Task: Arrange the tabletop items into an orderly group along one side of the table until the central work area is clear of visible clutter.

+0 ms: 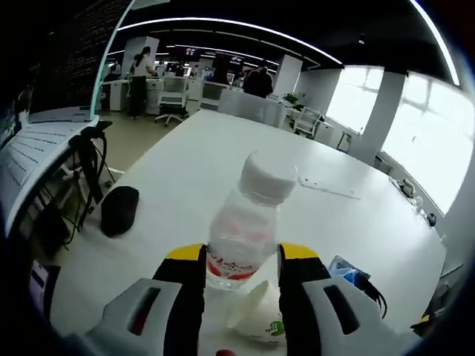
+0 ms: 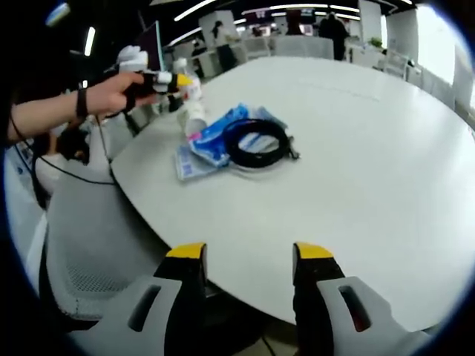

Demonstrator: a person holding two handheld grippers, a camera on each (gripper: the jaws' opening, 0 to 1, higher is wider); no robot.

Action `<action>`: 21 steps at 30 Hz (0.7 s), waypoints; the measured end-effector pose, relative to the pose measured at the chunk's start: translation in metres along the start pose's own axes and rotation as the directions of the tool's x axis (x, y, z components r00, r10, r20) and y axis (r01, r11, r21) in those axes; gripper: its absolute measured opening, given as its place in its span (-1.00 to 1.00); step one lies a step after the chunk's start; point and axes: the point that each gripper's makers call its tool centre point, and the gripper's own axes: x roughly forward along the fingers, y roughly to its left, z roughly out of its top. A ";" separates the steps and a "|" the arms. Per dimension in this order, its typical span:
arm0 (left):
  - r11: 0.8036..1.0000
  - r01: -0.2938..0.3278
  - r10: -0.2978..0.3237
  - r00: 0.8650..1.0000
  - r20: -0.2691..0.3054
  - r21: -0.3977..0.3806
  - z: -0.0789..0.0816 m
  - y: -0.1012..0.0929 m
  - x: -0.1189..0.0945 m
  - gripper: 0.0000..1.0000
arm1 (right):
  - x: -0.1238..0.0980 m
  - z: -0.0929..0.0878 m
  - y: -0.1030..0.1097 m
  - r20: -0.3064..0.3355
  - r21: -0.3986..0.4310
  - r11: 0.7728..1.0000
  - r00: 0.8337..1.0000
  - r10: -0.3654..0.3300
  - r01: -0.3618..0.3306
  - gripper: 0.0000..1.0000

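Near the table's (image 2: pixel 356 148) left edge, the left tool (image 1: pixel 243 256) is clamped on a clear water bottle (image 1: pixel 249 222), held upright just above a white paper cup (image 1: pixel 256 315). Beside them lie blue packets (image 2: pixel 211 141) and a coiled black cable (image 2: pixel 256 144); a black mouse (image 1: pixel 119 209) sits apart. The right tool (image 2: pixel 249 252) hovers with jaws apart, holding nothing. Grouping looks well underway: the centre is mostly bare.

Plastic, paper and a matt white top

The bottle (image 1: pixel 249 222) is clear, glossy plastic with a matt white cap; the cup (image 1: pixel 257 315) on its side looks like white paper. The table (image 2: pixel 356 148) is smooth and matt; the coiled cable (image 2: pixel 257 143) black and rubbery; the blue packet (image 2: pixel 215 137) shiny film.
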 end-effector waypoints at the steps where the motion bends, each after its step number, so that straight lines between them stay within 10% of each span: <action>1: 1.000 0.001 -0.001 1.000 0.000 -0.001 0.000 -0.001 -0.001 -0.27 | 0.000 -0.001 0.000 -0.001 0.000 1.000 1.000 0.000 0.000 -0.09; 9: 1.000 0.009 -0.009 1.000 0.009 -0.016 -0.005 0.000 -0.021 -0.22 | 0.003 -0.002 0.001 0.002 0.013 1.000 1.000 0.005 -0.005 -0.08; 21: 0.997 0.024 -0.030 0.997 -0.073 -0.074 -0.062 -0.004 -0.052 -0.20 | 0.007 0.004 0.006 0.029 0.019 1.000 0.999 0.016 -0.016 -0.06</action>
